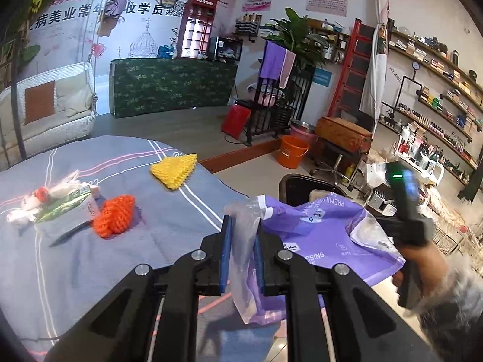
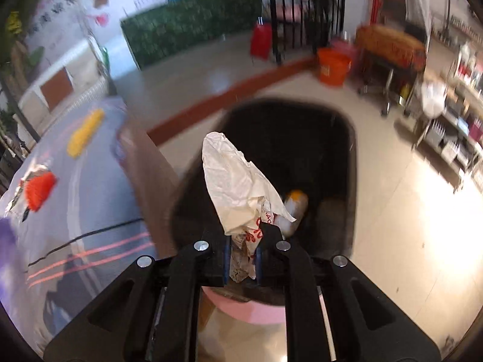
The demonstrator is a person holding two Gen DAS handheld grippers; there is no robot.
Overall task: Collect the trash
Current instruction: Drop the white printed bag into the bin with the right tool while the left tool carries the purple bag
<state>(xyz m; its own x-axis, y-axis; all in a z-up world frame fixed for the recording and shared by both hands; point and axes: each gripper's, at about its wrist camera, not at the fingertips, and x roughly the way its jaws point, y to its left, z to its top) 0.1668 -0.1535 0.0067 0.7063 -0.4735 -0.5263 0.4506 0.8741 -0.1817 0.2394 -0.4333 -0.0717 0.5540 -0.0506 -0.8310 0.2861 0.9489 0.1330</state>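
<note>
Left gripper (image 1: 243,252) clamped on the clear plastic edge of a purple plastic bag (image 1: 326,229); the bag hangs off the jaws toward the right, past the edge of the bed (image 1: 126,271), so it seems to be carried toward the bin rather than being set down

Right gripper (image 2: 243,259) pinched tight on a crumpled white paper wrapper (image 2: 238,181) with red print near the jaws. It is held nose-down directly over the mouth of the black trash bin (image 2: 351,163) — a drop position, judging by the aim. The wrapper stands up out of the jaws, so letting go should send it straight in

Bin sits on the floor just beside the bed, within reach of both hands. Something pale with an orange end (image 2: 294,208) already lies inside it; too blurred to name

Still on the bed's grey striped cover: orange foam fruit net (image 1: 114,215), yellow foam fruit net (image 1: 175,170), a green-and-white carton (image 1: 68,206), and a wad of white plastic with a red bit (image 1: 39,194). These look like the remaining trash

Right hand (image 1: 422,265) shows in the left view, gripping its tool beyond the purple bag

Judgement: two items in transit, right one closest to release
</note>
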